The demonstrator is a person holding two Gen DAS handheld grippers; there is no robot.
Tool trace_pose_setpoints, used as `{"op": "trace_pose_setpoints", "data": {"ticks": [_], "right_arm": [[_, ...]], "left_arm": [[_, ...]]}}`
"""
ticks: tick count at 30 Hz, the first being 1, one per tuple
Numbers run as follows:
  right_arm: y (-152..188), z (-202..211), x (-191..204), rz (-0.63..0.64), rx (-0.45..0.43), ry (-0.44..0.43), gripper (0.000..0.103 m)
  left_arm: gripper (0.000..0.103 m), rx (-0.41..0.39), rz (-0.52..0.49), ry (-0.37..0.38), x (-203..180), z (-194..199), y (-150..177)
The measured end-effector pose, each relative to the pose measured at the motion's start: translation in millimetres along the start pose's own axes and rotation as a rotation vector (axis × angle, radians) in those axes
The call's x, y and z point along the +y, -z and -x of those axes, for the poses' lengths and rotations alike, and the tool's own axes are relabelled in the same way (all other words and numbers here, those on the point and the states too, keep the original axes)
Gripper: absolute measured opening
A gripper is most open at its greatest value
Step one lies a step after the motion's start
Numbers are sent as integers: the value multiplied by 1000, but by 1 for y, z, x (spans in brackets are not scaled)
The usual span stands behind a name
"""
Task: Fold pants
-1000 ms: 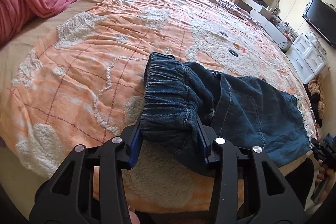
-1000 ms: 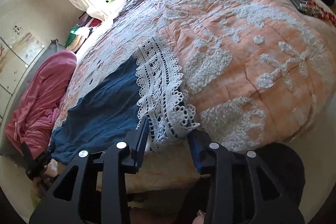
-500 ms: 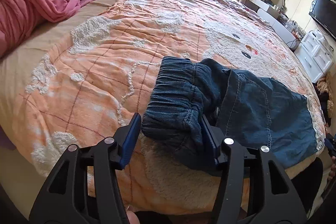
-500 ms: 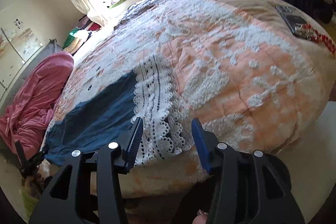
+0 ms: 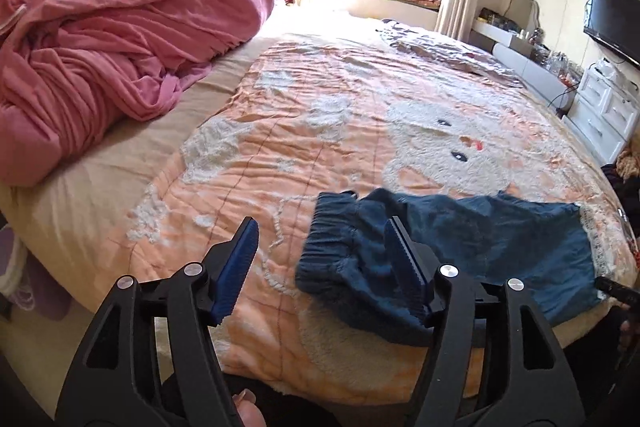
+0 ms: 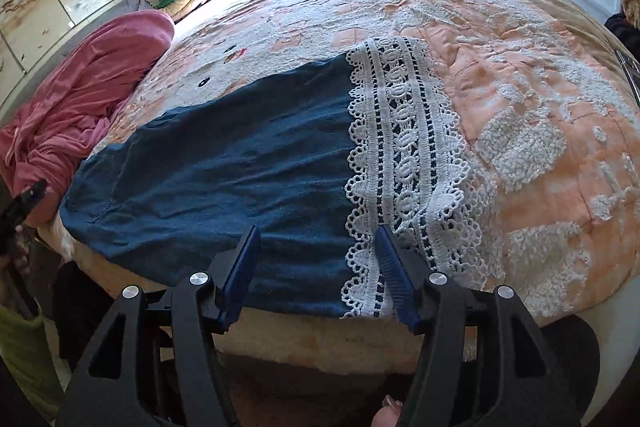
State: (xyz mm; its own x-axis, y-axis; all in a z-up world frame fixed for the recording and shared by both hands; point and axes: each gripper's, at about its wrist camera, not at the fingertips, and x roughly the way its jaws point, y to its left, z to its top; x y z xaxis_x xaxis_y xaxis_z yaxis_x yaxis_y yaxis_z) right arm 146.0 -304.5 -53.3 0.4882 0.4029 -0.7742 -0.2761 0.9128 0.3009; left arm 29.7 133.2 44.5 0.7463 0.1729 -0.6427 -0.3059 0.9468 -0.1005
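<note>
Pants flat on blanket; pink duvet nearby.

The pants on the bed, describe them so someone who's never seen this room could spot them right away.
Start at the big bed with the peach blanket bearing a white cartoon face. At its near edge, right of the heaped pink quilt, lie the pants, spread flat. They are the only dark blue denim there, with a gathered elastic waistband at one end and a broad white lace hem at the other.
</note>
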Motion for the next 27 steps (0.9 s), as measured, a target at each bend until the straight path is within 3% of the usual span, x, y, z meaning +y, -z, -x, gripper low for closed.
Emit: {"op": "trace_pose_setpoints", "data": {"ticks": [4,7,9,12,17,22,27], "right_arm": [[-5,11,4,-26,-7,-28,64],[-19,24,11,-32,-40,-83,64],[-33,28,23,3,-52,-86,64],[-58,25,44,61,-47,-102,64],[-104,-4,97,230,-4,-127,64],[-147,-62,144,314,94,-149,64],[-172,-120,176,361,262,-187,64]], "left_arm": [[60,0,-96,131,-58,-14,-16],[60,49,-164,232,-101,-39,-18],[60,86,-198,256,-121,-59,-14],[60,132,-217,244,-127,-81,4],[60,228,-219,205,-106,-111,40],[61,203,-246,205,-107,-109,45],[61,185,-235,232,-104,-105,46]]}}
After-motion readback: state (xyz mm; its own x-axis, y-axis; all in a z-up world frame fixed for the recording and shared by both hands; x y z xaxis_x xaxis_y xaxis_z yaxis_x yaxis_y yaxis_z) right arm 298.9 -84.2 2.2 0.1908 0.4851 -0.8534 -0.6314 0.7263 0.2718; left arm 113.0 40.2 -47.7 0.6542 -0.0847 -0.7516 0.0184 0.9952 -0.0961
